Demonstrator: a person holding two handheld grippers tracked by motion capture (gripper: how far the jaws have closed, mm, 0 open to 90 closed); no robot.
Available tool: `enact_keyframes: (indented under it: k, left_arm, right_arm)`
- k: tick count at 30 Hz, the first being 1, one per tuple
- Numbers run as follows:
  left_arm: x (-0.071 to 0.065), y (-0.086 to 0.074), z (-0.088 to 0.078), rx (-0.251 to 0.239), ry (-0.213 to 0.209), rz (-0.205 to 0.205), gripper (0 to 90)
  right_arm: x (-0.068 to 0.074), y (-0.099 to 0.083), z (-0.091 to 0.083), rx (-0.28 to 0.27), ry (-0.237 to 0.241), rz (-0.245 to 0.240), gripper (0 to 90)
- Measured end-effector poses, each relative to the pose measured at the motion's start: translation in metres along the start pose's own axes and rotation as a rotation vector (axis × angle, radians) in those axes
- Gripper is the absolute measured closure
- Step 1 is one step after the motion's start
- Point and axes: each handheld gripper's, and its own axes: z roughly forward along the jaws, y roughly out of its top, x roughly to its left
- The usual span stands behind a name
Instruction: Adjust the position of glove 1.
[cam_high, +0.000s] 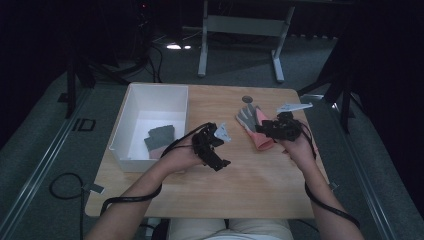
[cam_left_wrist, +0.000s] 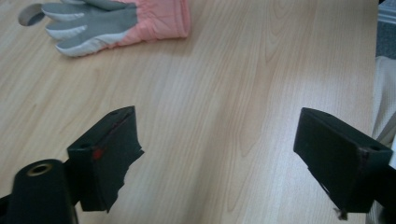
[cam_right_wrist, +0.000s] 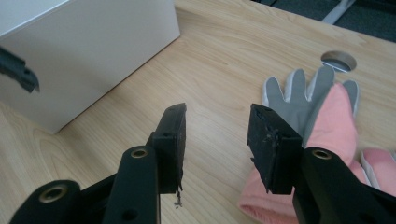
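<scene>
the right gripper (cam_right_wrist: 215, 140) hovers over the wooden surface (cam_right_wrist: 219, 60) with its two black fingers (cam_right_wrist: 173, 140) parted and bare wood showing in the gap between them. a pink and grey glove (cam_right_wrist: 322, 121) lies flat just beside the right-hand finger, its fingertips pointing toward a round hole (cam_right_wrist: 338, 60) in the surface. a white box (cam_right_wrist: 88, 51) stands at the upper left, well apart from the glove.

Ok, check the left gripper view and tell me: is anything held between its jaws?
No. The left gripper has its jaws wide apart over bare table, with the pink glove lying far beyond them.
</scene>
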Motion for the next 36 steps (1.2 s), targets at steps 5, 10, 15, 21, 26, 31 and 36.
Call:
enact_keyframes:
  k: [5, 10, 15, 21, 26, 31, 36]
  left_arm:
    - [-0.008, -0.011, 0.018, -0.004, 0.005, -0.04, 1.5]
    - [-0.021, -0.03, 0.032, -0.057, -0.003, -0.046, 1.5]
    - [-0.035, -0.051, 0.045, -0.054, 0.011, -0.058, 1.4]
    - [-0.046, -0.076, 0.052, -0.102, 0.048, -0.087, 1.4]
    - [-0.055, -0.095, 0.059, -0.154, 0.061, -0.145, 1.5]
    - [-0.059, -0.106, 0.057, -0.132, 0.115, -0.088, 1.5]
    - [-0.06, -0.113, 0.046, -0.204, 0.126, -0.135, 1.5]
  right_arm:
    - [-0.009, -0.01, -0.001, 0.004, -0.028, 0.012, 57.5]
    - [-0.023, -0.018, -0.001, 0.004, -0.034, 0.021, 58.4]
    - [-0.038, -0.025, 0.004, 0.0, -0.061, 0.014, 60.5]
    - [-0.052, -0.025, 0.021, 0.053, -0.091, -0.006, 63.3]
    - [-0.056, -0.02, 0.04, 0.112, -0.1, -0.054, 67.0]
    - [-0.058, -0.011, 0.064, 0.135, -0.104, -0.076, 67.9]
    - [-0.061, -0.006, 0.091, 0.177, -0.116, -0.088, 67.7]
